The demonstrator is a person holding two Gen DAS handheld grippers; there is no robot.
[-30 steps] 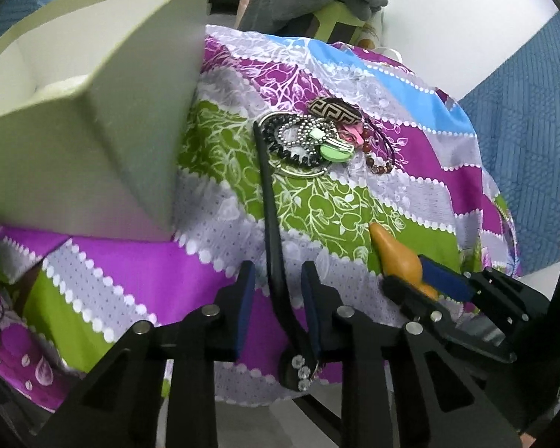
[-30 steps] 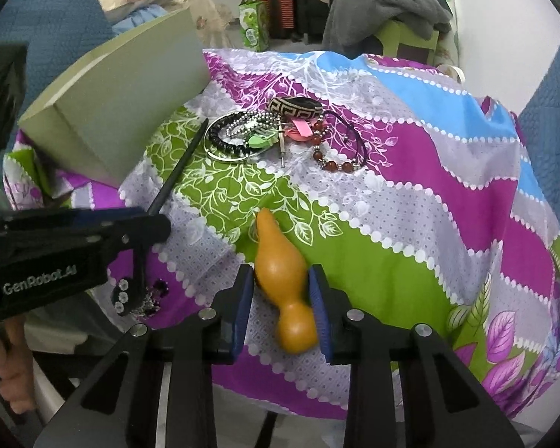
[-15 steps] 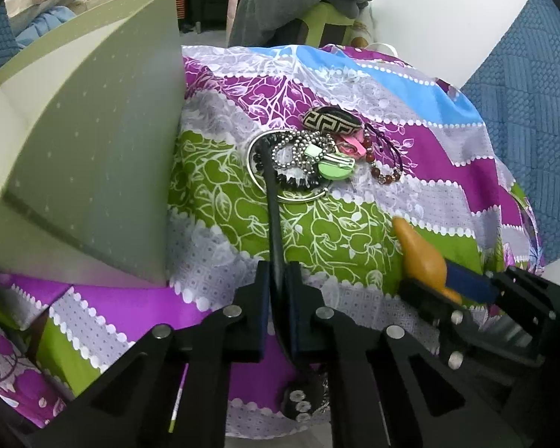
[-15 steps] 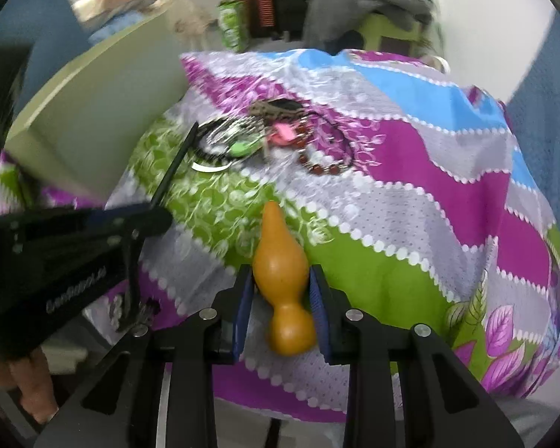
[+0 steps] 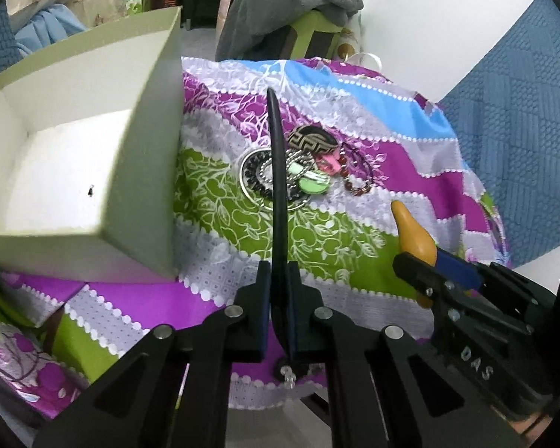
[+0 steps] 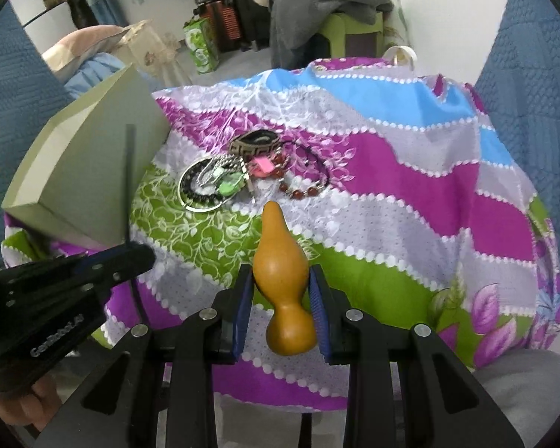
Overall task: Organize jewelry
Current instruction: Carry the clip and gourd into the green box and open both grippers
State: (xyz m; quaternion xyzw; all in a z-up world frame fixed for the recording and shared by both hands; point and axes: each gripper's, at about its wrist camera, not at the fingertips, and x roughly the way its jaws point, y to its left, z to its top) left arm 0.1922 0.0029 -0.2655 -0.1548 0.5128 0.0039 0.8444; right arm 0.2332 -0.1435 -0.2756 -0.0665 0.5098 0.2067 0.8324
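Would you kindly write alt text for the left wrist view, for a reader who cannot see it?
The left hand-held gripper is shut on a long black hair stick raised over a floral tablecloth. An open pale green box sits to the left, a jewelry pile lies ahead, and the right hand-held gripper holds an orange gourd.

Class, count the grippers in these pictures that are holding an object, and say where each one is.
2. The left gripper, beside the pale green cardboard box, clamps a long black stick. The right gripper, at the tablecloth's near edge, clamps a smooth orange gourd-shaped ornament.
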